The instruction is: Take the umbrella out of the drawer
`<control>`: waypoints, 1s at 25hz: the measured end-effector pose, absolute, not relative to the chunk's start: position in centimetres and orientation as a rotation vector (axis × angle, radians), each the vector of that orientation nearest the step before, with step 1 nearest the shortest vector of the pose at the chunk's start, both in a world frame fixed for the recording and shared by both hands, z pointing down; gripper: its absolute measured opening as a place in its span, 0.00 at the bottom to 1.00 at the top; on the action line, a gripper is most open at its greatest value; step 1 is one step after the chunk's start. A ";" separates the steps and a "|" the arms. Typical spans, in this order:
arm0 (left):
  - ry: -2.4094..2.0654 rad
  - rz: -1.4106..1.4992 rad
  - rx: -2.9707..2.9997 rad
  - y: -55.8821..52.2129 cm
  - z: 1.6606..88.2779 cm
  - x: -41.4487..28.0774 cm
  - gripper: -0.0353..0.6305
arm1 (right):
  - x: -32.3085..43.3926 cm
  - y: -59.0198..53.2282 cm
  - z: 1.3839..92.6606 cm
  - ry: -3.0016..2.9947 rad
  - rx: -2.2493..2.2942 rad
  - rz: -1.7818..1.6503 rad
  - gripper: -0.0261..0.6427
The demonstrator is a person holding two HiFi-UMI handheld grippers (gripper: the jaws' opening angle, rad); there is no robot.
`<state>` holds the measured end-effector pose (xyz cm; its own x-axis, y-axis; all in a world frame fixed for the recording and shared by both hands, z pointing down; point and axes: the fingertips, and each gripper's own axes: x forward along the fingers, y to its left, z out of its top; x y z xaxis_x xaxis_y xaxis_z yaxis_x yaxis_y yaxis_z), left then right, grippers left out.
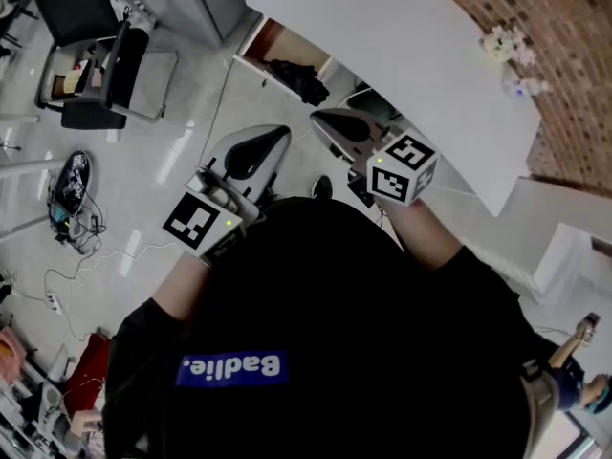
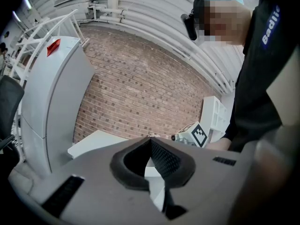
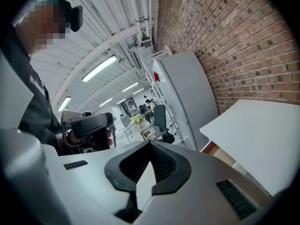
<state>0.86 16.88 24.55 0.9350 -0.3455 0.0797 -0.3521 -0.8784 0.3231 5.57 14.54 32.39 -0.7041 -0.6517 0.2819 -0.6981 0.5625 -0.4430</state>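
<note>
In the head view an open drawer with a wooden inside shows under the white table. A black bundle, which looks like the folded umbrella, lies at its front end. Both grippers are held up close to the person's chest, well short of the drawer. My left gripper is shut and holds nothing; its tips meet in the left gripper view. To its right my right gripper is also shut and empty, jaws closed to a point. Neither gripper view shows the drawer's inside.
A black office chair stands on the glossy floor at the far left, with cables and a round device nearer. A small flower bunch sits on the table by the brick wall. A tall white cabinet rises beside the table.
</note>
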 end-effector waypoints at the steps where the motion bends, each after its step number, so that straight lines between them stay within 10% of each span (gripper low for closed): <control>1: -0.509 0.027 2.757 16.8 24.6 0.7 0.05 | 5.4 14.4 32.5 -2.699 1.169 0.824 0.08; 25: -0.484 -0.035 2.744 11.2 25.0 -7.4 0.05 | -2.4 9.3 34.0 -2.610 1.192 0.840 0.08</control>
